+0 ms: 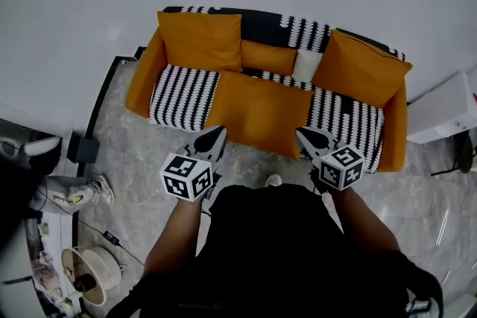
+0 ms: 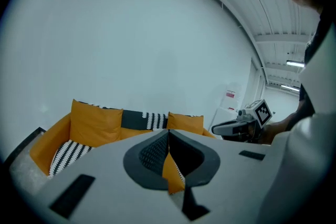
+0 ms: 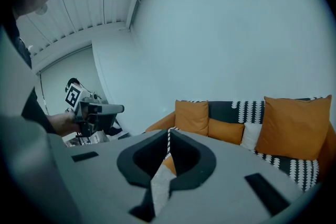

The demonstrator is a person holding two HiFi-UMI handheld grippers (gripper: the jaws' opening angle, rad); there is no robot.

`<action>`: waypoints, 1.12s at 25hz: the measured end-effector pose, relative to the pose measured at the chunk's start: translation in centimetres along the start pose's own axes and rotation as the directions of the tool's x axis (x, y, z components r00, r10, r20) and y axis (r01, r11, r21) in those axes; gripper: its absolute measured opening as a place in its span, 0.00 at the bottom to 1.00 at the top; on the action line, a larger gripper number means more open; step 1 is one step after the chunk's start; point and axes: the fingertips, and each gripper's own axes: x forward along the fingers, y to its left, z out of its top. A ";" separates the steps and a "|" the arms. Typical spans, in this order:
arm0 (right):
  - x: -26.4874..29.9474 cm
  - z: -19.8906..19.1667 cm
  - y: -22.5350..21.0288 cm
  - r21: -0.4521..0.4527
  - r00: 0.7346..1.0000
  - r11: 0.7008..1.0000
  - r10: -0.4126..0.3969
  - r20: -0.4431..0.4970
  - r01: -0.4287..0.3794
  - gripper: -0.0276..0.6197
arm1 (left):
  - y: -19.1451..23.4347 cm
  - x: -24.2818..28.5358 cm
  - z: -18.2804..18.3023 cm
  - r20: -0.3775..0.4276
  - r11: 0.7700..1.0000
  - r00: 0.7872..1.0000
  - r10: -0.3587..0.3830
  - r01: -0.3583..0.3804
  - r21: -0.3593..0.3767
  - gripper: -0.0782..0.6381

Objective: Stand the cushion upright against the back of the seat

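An orange sofa (image 1: pixel 141 78) with black-and-white striped panels stands against the wall. A big orange cushion (image 1: pixel 259 109) lies flat on the middle of its seat. Two large orange cushions lean on the backrest, one at the left (image 1: pixel 200 39) and one at the right (image 1: pixel 359 69). Between them sit a small orange cushion (image 1: pixel 268 57) and a small white one (image 1: pixel 305 65). My left gripper (image 1: pixel 212 138) and right gripper (image 1: pixel 308 136) hover just before the seat's front edge. Both are shut and hold nothing. The left gripper view shows the shut jaw tips (image 2: pixel 168 134); the right gripper view shows the same (image 3: pixel 169 135).
A white cabinet (image 1: pixel 446 109) stands right of the sofa. On the marble floor at the left are a dark box (image 1: pixel 82 148), a shoe (image 1: pixel 77 194), a cable and a round fan-like thing (image 1: pixel 93 275). The person stands close before the sofa.
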 end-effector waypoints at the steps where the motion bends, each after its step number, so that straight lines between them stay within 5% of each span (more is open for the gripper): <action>1: 0.3 0.0 -0.5 0.003 1.000 1.000 -0.007 -0.003 0.007 0.10 | 0.5 0.5 0.4 -0.002 1.000 1.000 0.002 -0.002 0.009 0.13; 10: 1.7 -2.6 -3.9 0.134 0.994 0.986 -0.096 -0.050 0.101 0.10 | 7.7 1.1 -0.9 -0.082 0.997 0.994 0.067 -0.065 0.029 0.13; 18: 2.2 -9.1 -6.0 0.212 0.958 0.937 -0.255 -0.129 0.278 0.10 | 11.3 3.5 -7.0 -0.224 0.996 0.975 0.008 0.012 0.087 0.13; 22: 3.0 -12.3 -6.9 0.175 0.920 0.916 -0.318 -0.228 0.360 0.10 | 14.5 5.0 -9.9 -0.321 0.995 0.947 -0.013 0.046 0.093 0.13; 28: 4.6 -22.1 -8.4 0.151 0.812 0.878 -0.338 -0.475 0.454 0.10 | 19.5 6.6 -16.8 -0.450 0.998 0.893 -0.003 0.033 0.059 0.13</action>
